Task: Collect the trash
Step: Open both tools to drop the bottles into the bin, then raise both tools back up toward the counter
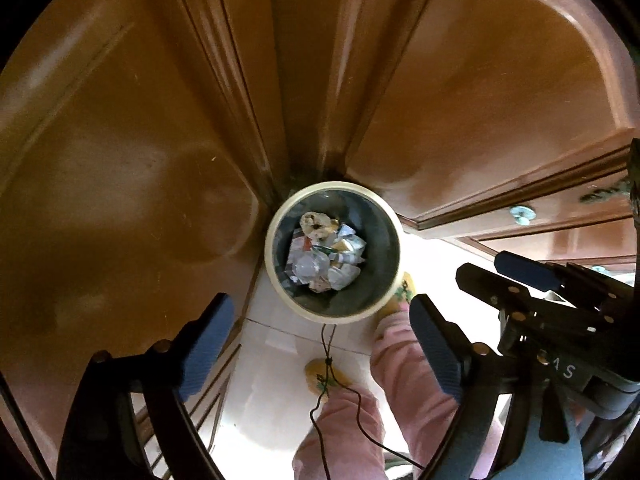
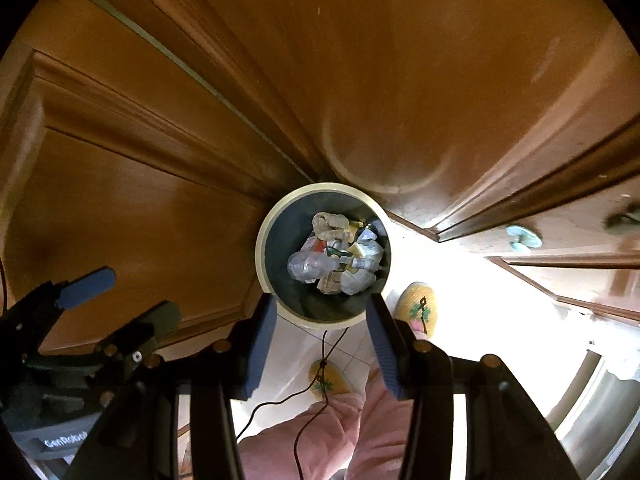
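A round trash bin (image 1: 276, 276) with a cream rim and dark inside stands on the floor in a corner of wooden panels; it also shows in the right wrist view (image 2: 262, 240). It holds crumpled paper and wrappers (image 1: 326, 252) and a clear plastic bottle (image 2: 310, 266). My left gripper (image 1: 320, 344) is open and empty, held high above the bin. My right gripper (image 2: 322, 344) is open and empty, also above the bin; it shows at the right of the left wrist view (image 1: 516, 276). The left gripper shows at the lower left of the right wrist view (image 2: 120, 300).
Brown wooden doors and panels (image 1: 140, 140) surround the bin. A cabinet with a pale knob (image 2: 524, 238) is at the right. The person's pink trouser legs (image 1: 400, 360) and yellow slippers (image 2: 418, 308) stand on the white tiled floor. Thin black cables (image 1: 328, 360) hang down.
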